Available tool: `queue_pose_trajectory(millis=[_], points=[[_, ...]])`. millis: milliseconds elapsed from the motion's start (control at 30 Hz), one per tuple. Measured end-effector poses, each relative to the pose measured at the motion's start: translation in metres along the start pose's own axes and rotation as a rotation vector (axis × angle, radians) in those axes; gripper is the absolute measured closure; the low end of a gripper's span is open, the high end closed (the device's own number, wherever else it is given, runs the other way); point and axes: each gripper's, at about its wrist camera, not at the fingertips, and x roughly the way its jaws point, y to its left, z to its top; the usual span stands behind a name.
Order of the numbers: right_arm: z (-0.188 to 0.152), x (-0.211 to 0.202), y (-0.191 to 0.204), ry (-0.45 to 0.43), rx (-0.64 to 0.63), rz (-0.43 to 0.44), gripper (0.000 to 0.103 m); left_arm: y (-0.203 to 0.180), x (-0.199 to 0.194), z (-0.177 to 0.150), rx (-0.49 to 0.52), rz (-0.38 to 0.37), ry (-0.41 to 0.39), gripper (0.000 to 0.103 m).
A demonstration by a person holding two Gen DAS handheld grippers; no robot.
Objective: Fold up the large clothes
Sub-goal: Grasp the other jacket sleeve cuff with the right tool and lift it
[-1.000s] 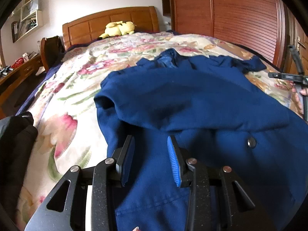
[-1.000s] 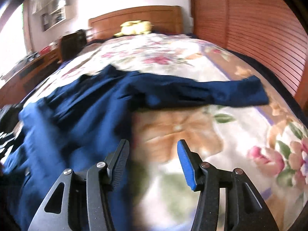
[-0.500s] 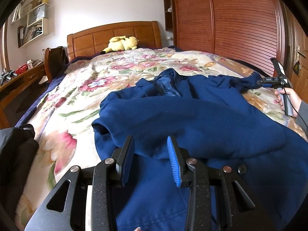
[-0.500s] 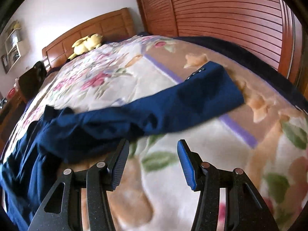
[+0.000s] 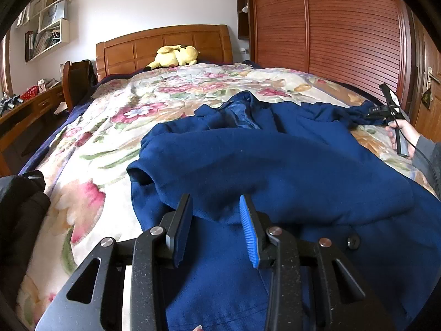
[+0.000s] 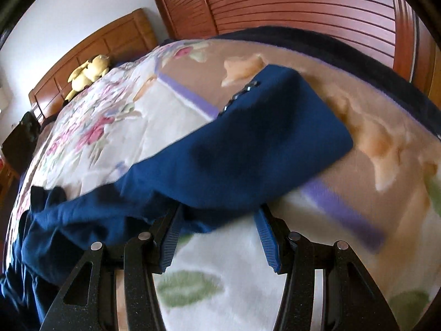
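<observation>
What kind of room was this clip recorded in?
A bedroom: a wooden headboard behind a floral bedspread, a yellow plush toy near the pillows, and louvred wardrobe doors alongside.

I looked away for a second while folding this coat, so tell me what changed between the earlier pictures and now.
The right claw swung away from the blue coat's body, out along the outstretched sleeve toward its cuff, and now sits at the sleeve's near edge, open, gripping nothing. The left claw stayed open over the folded sleeve, barely moving. The coat itself, the floral bedspread and the yellow plush toy lie as before.
</observation>
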Motion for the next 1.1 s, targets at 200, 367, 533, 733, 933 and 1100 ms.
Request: queue_pose_trajectory(millis=[200, 367, 533, 733, 933, 1100], points=[[0.004, 0.014, 0.004, 0.016, -0.013, -0.024, 0.054, 0.000, 0.002, 0.000, 0.003, -0.001, 0.004, 0.067], [0.001, 0.006, 0.023, -0.002, -0.115, -0.024, 0.098, 0.002, 0.003, 0.000, 0.004, 0.002, 0.009, 0.067], [-0.002, -0.037, 0.052, -0.080, -0.177, 0.074, 0.099, 0.000, 0.001, 0.000, 0.012, 0.006, -0.002, 0.067], [-0.019, -0.122, 0.124, -0.186, -0.357, 0.218, 0.100, 0.000, -0.010, 0.002, 0.018, 0.012, -0.027, 0.067], [-0.046, -0.193, 0.177, -0.262, -0.484, 0.323, 0.100, 0.004, -0.026, 0.005, 0.017, 0.015, -0.062, 0.067], [-0.070, -0.229, 0.205, -0.287, -0.558, 0.385, 0.100, 0.007, -0.042, 0.008, 0.019, 0.021, -0.101, 0.067]])
